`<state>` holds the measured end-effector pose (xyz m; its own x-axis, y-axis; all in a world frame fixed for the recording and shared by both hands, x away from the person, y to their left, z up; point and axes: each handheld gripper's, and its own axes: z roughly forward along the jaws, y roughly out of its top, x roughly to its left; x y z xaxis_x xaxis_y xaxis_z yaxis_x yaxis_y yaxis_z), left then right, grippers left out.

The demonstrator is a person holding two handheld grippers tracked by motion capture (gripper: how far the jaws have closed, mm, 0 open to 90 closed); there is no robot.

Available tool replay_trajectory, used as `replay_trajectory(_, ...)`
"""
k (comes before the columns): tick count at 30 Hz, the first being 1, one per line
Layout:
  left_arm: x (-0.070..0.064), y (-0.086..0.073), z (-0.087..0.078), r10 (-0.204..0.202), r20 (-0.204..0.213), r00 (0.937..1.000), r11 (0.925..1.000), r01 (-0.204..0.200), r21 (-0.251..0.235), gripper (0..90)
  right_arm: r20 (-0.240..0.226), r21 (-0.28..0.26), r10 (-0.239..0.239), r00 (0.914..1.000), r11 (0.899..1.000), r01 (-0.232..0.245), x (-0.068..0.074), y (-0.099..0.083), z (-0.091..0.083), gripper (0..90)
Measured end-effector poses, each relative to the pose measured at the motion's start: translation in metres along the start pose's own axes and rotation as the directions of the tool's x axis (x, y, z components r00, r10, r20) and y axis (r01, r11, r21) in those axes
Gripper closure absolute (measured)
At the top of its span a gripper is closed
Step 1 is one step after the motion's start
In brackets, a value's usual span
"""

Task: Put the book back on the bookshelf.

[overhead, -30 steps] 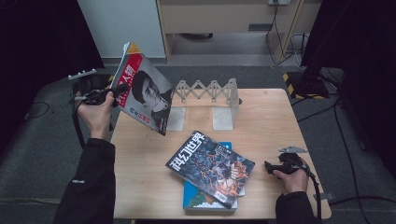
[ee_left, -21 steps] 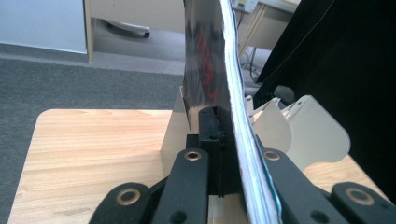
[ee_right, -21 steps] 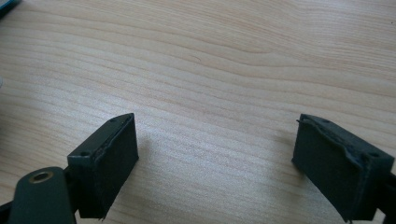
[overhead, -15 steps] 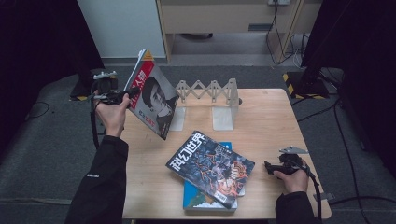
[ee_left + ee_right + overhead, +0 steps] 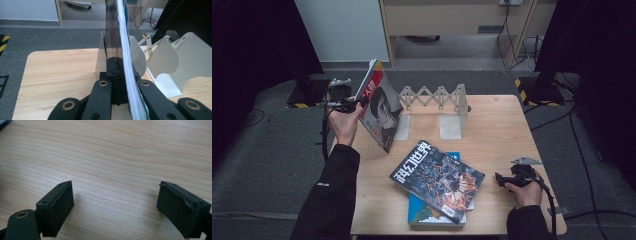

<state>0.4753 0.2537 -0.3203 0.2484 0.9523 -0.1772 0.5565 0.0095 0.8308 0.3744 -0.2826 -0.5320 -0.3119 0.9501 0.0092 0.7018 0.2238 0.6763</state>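
Carried rightward since the earlier frames, the red-and-white magazine with a portrait cover now stands tilted at the table's ten o'clock, just beside the left plate of the white metal accordion book rack, pinched at its edge by the left gripper. At four o'clock the right gripper rests on the light wooden table with jaws spread wide over bare wood. Near six o'clock a dark illustrated magazine lies on a blue book.

A magazine stands tilted at the table's upper left, just left of the folding rack at the back centre. Lower centre, a second magazine lies on a book. The right gripper rests at lower right, well apart from them.
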Motion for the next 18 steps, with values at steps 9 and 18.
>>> replay_trajectory(9, -0.007, -0.002, 0.013, 0.021, -0.041, 0.9989, 0.9993, -0.020, 0.033, 85.9, -0.004, -0.001, -0.004, 1.0000, 1.000, 0.004, -0.001, 0.000, 0.000, 13.6)
replay_trajectory(18, -0.011, 0.006, 0.018, 0.018, -0.068, 0.9975, 0.9986, -0.014, 0.051, 85.9, -0.003, -0.001, -0.001, 1.0000, 1.000, 0.001, 0.000, 0.000, 0.000, 13.2)
